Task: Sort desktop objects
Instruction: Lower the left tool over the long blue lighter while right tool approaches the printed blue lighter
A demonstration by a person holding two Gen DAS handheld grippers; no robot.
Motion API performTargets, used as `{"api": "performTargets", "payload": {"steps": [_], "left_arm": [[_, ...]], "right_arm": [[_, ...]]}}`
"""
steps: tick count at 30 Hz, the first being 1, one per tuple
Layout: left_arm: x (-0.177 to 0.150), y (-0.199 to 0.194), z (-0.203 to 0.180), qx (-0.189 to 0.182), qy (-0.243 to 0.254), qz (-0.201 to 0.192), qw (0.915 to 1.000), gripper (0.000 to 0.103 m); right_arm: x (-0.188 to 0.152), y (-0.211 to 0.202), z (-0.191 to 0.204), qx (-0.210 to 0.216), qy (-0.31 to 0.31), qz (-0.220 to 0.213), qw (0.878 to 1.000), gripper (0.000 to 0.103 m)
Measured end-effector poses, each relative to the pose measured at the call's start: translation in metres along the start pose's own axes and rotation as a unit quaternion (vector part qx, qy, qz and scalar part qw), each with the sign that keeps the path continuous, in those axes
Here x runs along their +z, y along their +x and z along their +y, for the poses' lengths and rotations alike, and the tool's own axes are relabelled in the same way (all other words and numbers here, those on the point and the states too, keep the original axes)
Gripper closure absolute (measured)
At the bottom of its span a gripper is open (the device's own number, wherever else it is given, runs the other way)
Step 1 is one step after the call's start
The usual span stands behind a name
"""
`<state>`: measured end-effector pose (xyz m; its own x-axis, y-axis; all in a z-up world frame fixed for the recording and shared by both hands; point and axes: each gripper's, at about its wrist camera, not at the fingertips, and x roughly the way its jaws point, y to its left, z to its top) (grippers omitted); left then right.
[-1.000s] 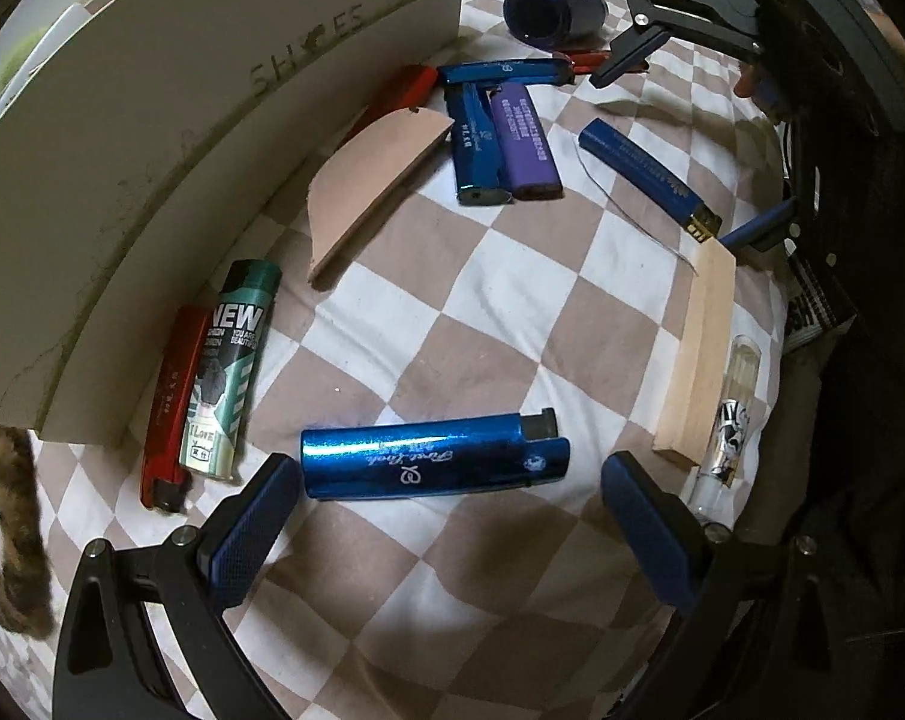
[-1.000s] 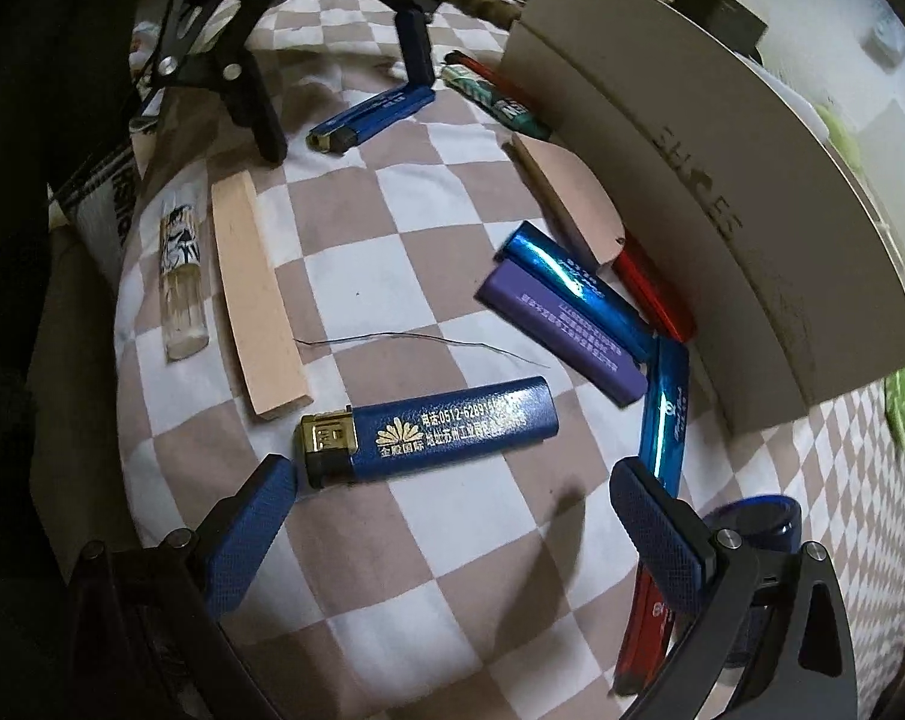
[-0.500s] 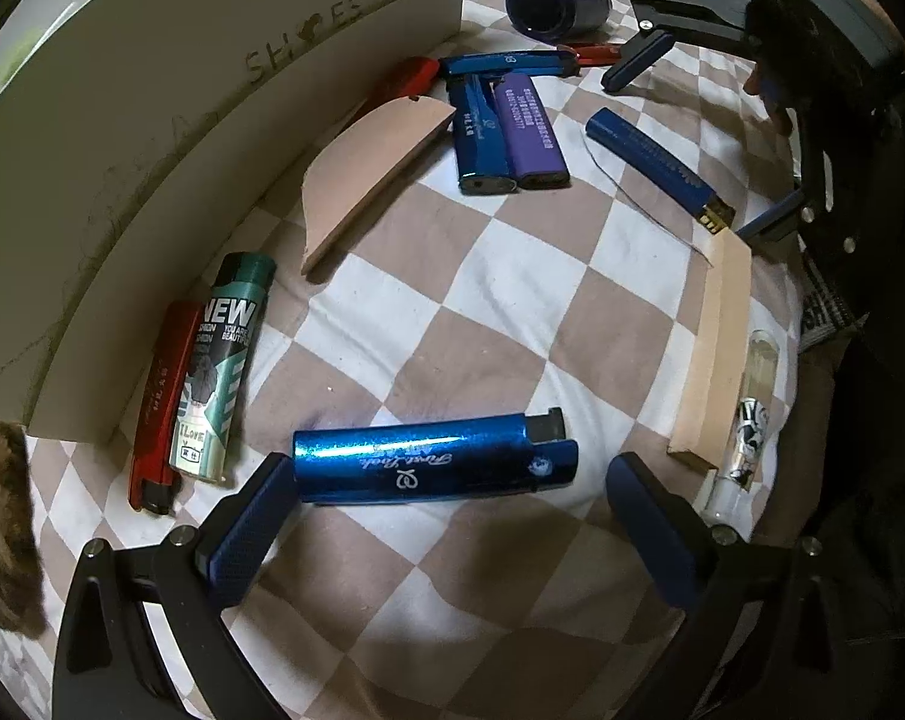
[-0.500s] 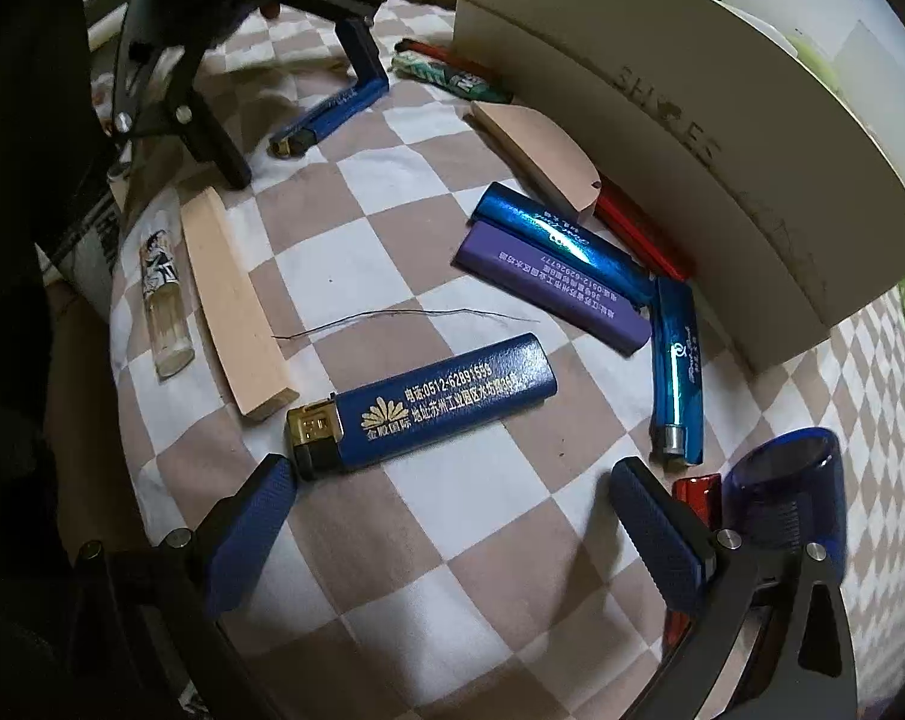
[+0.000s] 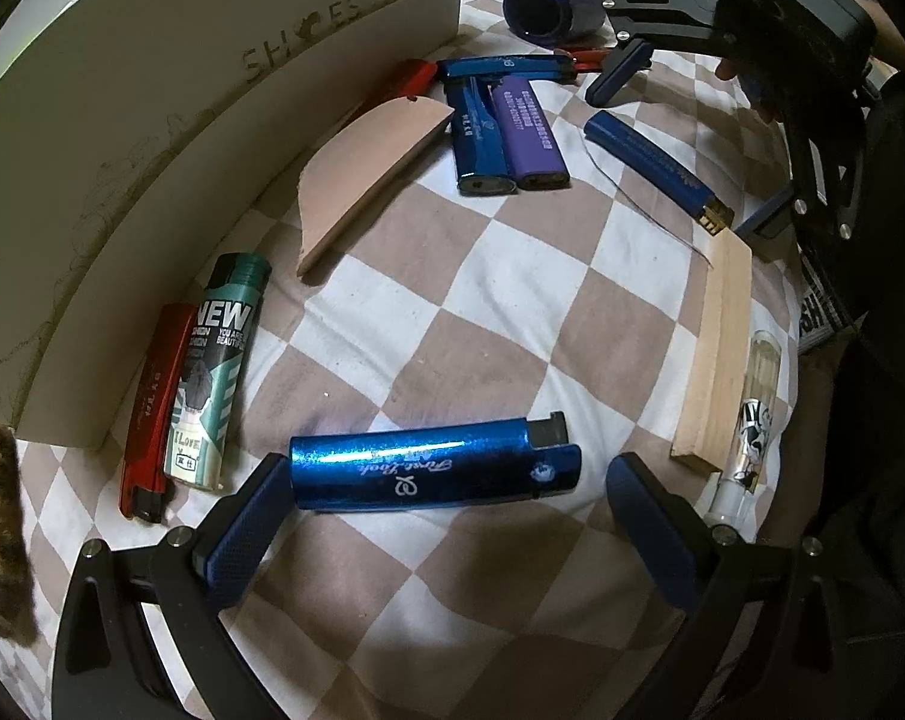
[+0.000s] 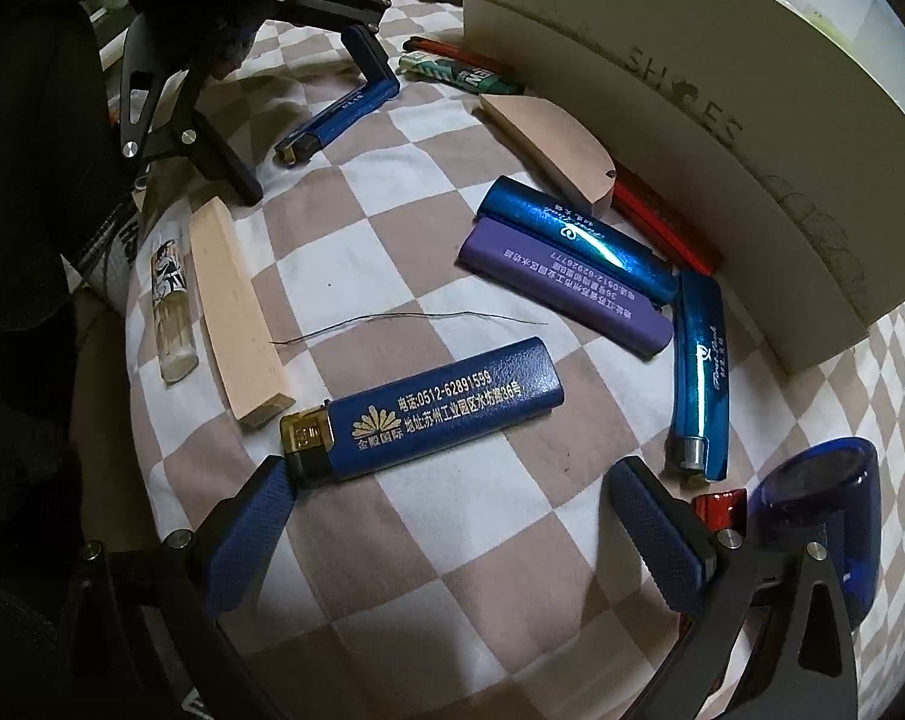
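On the checked cloth, a shiny blue lighter (image 5: pixel 434 468) lies crosswise between the fingers of my open left gripper (image 5: pixel 446 516). Its left finger (image 5: pixel 242 528) sits right at the lighter's end. A dark blue lighter with gold print (image 6: pixel 428 414) lies between the fingers of my open right gripper (image 6: pixel 446 516). In the left wrist view that same lighter (image 5: pixel 656 162) shows at the far right, under the right gripper (image 5: pixel 692 144). A purple lighter (image 6: pixel 560 288) and two more shiny blue ones (image 6: pixel 578 240) (image 6: pixel 701 366) lie near the box.
A cardboard shoe box (image 5: pixel 152 120) walls off one side. Beside it lie a green lighter (image 5: pixel 218 372), a red lighter (image 5: pixel 149 408) and a fan-shaped wooden piece (image 5: pixel 368 174). A wooden stick (image 5: pixel 716 354), a clear lighter (image 5: pixel 752 420) and a blue cap (image 6: pixel 812 510) lie around.
Both grippers have moved in closer over their lighters, still open. The left finger now reaches the shiny blue lighter's end. The right view has swung toward the box.
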<state>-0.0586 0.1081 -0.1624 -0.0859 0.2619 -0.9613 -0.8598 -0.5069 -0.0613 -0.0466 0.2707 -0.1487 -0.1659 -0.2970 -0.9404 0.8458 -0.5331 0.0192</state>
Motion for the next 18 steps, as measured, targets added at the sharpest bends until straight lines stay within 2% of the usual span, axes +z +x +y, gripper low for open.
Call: {"api": "performTargets", "payload": {"steps": [5, 9, 18], "left_arm": [[0.004, -0.001, 0.001, -0.014, -0.022, 0.015, 0.9996, 0.000], [0.001, -0.005, 0.009, -0.040, -0.062, -0.001, 0.9972, 0.000], [-0.004, -0.006, -0.007, -0.023, -0.070, -0.005, 0.9973, 0.000]], "right_arm": [[0.000, -0.002, 0.001, -0.002, 0.000, 0.003, 1.000, 0.000], [-0.002, -0.005, 0.001, 0.000, -0.001, 0.001, 1.000, 0.000], [-0.004, -0.009, 0.001, 0.001, -0.002, 0.001, 1.000, 0.000]]}}
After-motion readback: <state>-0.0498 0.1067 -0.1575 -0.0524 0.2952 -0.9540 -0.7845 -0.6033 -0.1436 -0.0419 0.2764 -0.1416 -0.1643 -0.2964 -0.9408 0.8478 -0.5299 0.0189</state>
